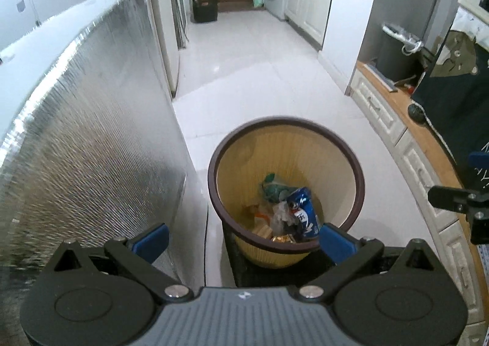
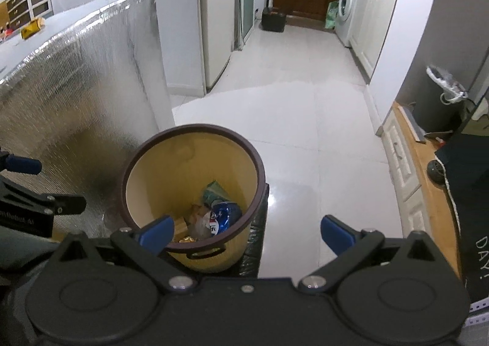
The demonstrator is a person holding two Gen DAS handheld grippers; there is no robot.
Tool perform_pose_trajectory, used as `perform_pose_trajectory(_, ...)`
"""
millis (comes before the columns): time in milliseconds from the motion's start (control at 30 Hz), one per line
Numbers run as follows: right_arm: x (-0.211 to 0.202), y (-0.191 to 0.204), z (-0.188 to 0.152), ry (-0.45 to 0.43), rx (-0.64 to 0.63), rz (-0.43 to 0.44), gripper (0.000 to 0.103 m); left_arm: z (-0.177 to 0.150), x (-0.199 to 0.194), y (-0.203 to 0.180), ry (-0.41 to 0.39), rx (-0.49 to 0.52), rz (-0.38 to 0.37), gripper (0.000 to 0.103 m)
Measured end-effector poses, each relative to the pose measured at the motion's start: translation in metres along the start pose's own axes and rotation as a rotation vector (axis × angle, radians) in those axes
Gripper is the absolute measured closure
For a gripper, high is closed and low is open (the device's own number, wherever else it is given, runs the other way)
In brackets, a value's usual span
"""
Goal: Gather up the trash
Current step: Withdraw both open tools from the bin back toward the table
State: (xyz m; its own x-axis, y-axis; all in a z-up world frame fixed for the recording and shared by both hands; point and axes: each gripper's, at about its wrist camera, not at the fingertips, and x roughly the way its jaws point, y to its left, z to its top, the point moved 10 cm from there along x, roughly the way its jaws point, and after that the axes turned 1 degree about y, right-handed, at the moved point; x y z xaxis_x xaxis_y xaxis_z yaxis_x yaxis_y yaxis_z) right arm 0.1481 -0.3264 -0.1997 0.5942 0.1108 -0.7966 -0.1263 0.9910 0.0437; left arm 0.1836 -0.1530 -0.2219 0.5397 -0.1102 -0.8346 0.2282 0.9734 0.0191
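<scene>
Left gripper (image 1: 243, 239) hanging wide, empty, over the bin (image 1: 285, 147); right gripper (image 2: 246, 234) likewise spread, gripping nothing. Yellow bin with brown rim sitting on the white floor (image 2: 305, 132) beside a foil-covered panel (image 2: 91, 95), holding a blue wrapper (image 1: 302, 211) with unreadable white lettering, plus crumpled scraps. "DAY" showing on dark fabric (image 2: 476, 223).

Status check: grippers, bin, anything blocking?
Left gripper open, empty. Right gripper open, empty. Trash bin on floor, blue wrapper and scraps inside. Nothing blocking the bin mouth.
</scene>
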Motion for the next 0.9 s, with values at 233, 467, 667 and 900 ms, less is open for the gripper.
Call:
perform_pose_trajectory(233,-0.037,-0.004,-0.005,-0.08,0.051,-0.012,0.0,0.011,-0.042,0.0,-0.096,0.017,-0.02,0.0)
perform_pose_trajectory(467,-0.071,-0.005,0.0,-0.167,0.077,-0.02,0.0,0.022,-0.083,0.001,-0.195,0.028,-0.047,0.0)
perform_pose_trajectory(667,-0.099,0.003,0.014,-0.25,0.077,-0.023,0.0,0.035,-0.124,0.01,-0.289,0.036,-0.059,0.0)
perform_pose_trajectory(900,-0.125,0.035,0.052,-0.354,0.048,0.006,0.0,0.055,-0.177,0.041,-0.391,0.036,-0.068,0.0)
